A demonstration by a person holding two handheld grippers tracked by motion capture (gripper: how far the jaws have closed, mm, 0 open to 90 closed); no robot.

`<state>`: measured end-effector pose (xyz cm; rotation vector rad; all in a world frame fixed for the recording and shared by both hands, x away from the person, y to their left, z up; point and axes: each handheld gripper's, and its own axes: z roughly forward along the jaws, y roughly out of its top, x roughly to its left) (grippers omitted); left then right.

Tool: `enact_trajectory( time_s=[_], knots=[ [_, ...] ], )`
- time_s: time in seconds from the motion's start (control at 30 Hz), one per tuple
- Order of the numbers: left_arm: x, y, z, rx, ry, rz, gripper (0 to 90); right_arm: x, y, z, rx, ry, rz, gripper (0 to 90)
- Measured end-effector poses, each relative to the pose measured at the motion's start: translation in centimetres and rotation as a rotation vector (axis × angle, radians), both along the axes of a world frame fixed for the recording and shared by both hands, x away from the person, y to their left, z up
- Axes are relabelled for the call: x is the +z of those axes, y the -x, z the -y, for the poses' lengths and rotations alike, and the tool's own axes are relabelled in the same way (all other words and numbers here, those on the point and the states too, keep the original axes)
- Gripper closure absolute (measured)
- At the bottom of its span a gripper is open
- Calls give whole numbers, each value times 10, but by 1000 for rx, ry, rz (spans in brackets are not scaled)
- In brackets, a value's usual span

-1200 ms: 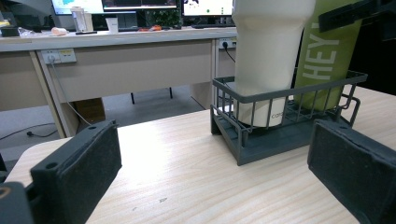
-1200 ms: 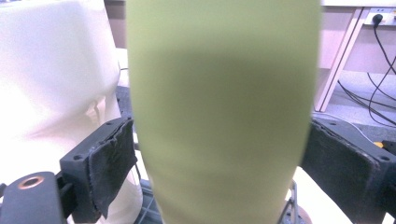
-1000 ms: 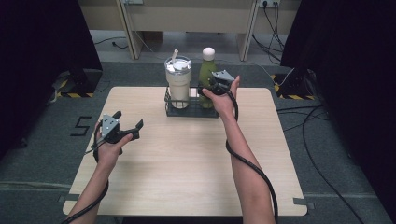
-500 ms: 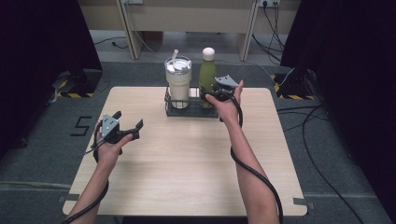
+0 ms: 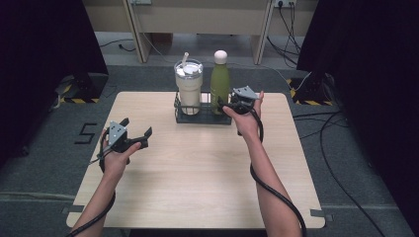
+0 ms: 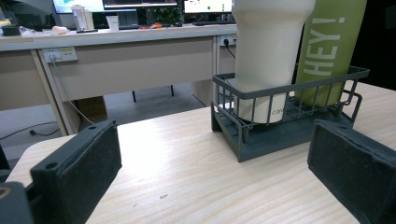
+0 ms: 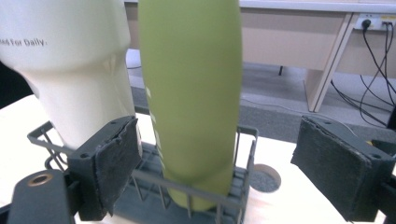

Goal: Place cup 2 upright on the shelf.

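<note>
right hand-held gripper (image 7: pixel 215 172) wide open around green bottle (image 7: pixel 191 93), not touching.

— Where does the rack (image 5: pixel 202 117) stand?
— At the far middle of the tabletop (image 5: pixel 197 177), with the tumbler (image 5: pixel 188 89) in its left half and the bottle (image 5: pixel 220 83) in its right.
— And the grippers?
— The right gripper (image 5: pixel 228 104) sits just right of the bottle; the left gripper (image 5: pixel 136 134) is well apart, near the left edge.
</note>
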<state>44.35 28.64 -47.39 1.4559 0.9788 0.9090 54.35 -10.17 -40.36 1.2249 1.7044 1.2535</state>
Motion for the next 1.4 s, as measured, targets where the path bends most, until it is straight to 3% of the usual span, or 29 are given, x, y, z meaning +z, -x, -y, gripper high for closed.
enact_trajectory(
  time_s=[0.73, 1.4],
  knots=[
    [-3, 1, 4, -8, -15, -9, 22, -10, 46, 34, -15, -2, 24, 147],
    [-3, 2, 3, -4, -21, -8, 22, -23, 78, 75, -94, -30, 35, 147]
  ],
)
